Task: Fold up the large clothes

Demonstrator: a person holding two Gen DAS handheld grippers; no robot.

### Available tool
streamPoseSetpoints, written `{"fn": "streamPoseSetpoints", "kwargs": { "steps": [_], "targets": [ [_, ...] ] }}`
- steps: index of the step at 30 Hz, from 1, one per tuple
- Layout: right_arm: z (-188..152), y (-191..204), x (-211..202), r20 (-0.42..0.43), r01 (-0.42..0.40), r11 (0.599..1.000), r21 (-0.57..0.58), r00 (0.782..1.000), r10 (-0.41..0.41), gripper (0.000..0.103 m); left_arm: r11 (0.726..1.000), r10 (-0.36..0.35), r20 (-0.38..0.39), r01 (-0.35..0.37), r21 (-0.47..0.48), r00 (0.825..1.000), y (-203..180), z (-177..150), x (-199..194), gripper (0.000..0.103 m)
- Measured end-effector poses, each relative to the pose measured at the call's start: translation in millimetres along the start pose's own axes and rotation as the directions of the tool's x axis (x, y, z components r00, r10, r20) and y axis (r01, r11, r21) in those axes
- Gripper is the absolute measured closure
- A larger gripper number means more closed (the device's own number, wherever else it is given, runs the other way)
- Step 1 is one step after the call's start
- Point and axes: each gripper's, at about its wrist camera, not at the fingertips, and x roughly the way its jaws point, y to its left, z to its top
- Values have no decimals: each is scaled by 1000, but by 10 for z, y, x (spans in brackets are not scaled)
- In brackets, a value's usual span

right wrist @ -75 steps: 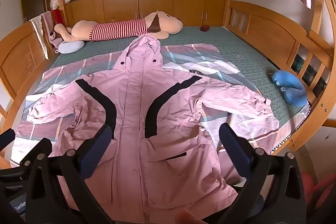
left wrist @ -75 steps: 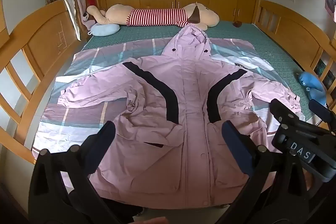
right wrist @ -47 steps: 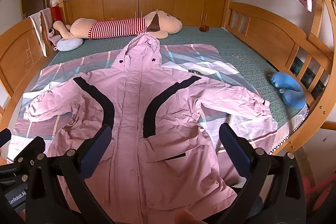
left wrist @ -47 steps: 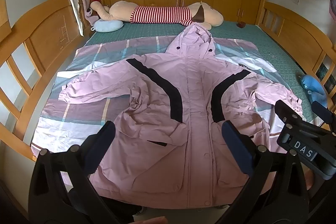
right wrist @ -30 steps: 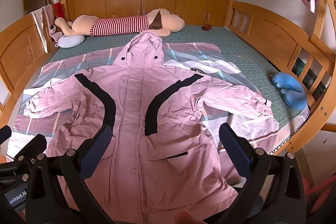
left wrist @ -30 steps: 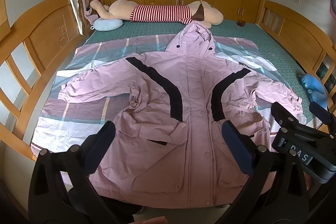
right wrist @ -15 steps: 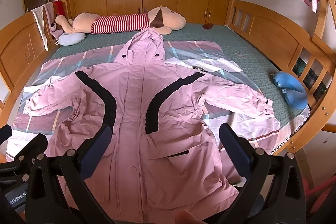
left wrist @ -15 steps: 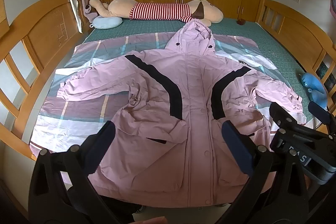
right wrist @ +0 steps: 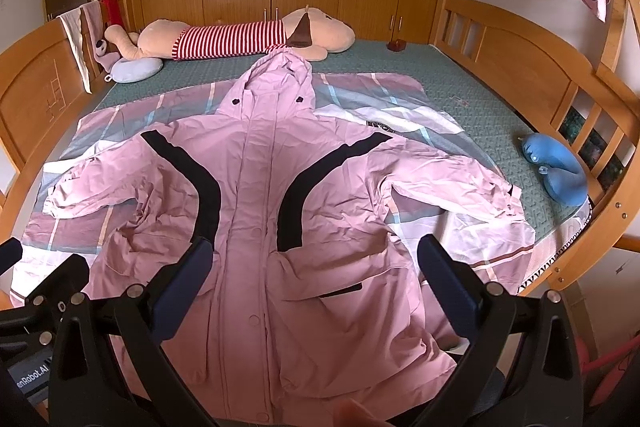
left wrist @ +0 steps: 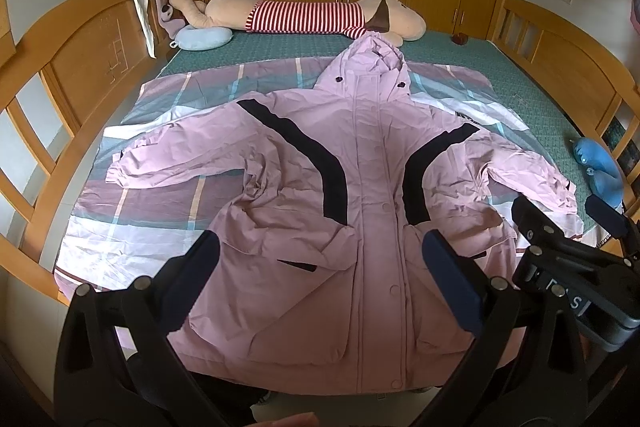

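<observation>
Presently both sets of jaws stand wide apart and hold nothing: the left gripper [left wrist: 318, 277] and the right gripper [right wrist: 314, 277] hang side by side above the near hem of the large pink hooded jacket with black curved stripes [left wrist: 360, 187]. That jacket lies face up and fastened, sleeves spread to either side, on a purple-and-grey plaid sheet [left wrist: 168, 99] over the green mattress [right wrist: 460, 87] of the wooden-railed bed [right wrist: 520, 67]. Folding appears not yet begun. The next move likely calls for reaching out to a sleeve, gripping its cuff and carrying it across the chest.
</observation>
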Motion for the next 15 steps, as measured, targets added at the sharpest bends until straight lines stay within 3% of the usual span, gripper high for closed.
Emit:
{"fn": "streamPoseSetpoints", "kwargs": {
  "steps": [15],
  "targets": [
    [-12,21,70,-14,-1,1000,-3,1000,1,1,1000,-2,-9,2,-1,1000,-10,6,43,2]
  ]
}}
